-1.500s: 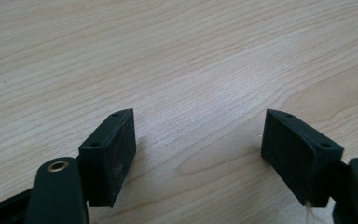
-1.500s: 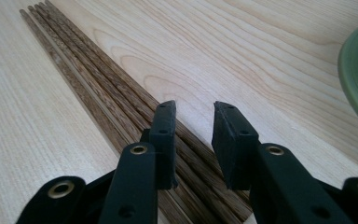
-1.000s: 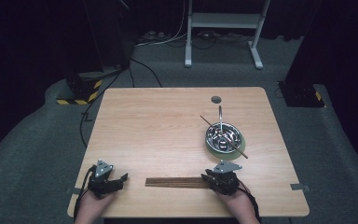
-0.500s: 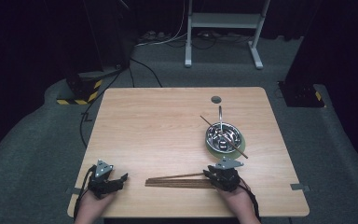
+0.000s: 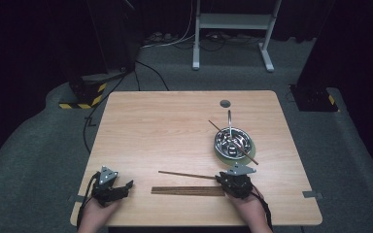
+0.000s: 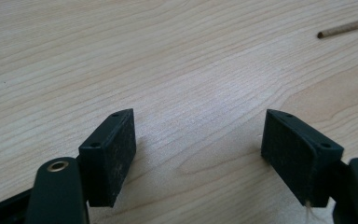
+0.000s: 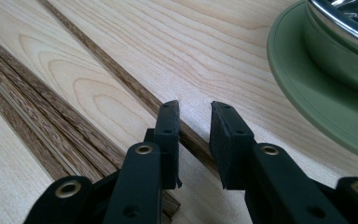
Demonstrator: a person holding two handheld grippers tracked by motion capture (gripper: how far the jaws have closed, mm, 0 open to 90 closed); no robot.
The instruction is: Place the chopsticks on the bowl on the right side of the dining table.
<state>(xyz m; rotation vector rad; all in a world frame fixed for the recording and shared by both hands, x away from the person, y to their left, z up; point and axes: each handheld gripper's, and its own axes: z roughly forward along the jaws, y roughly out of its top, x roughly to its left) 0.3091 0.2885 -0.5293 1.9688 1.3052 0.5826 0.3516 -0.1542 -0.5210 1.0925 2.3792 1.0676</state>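
A loose wooden chopstick [image 5: 187, 174] lies angled on the table [image 5: 165, 131], just above a flat bundle of dark chopsticks [image 5: 187, 191]. My right gripper [image 5: 222, 179] sits at its right end. In the right gripper view that chopstick [image 7: 121, 74] runs diagonally through the narrow gap of my right gripper [image 7: 193, 105]. The jaws have just been closing around it, and a gap still shows at the pads. The bundle [image 7: 37, 93] lies to its left. My left gripper [image 5: 126, 185] rests at the front left, wide open and empty [image 6: 198, 114].
A steel bowl [image 5: 233, 141] on a green plate [image 5: 220, 154] stands just beyond the right gripper, holding a chopstick and a spoon [image 5: 229, 119]. The plate's rim [image 7: 317, 93] is close on the right. A small round hole [image 5: 225, 103] marks the far table edge.
One chopstick has swung away from the bundle, its left end moving farther up the table. The right gripper shifted slightly. The left gripper has stayed put.
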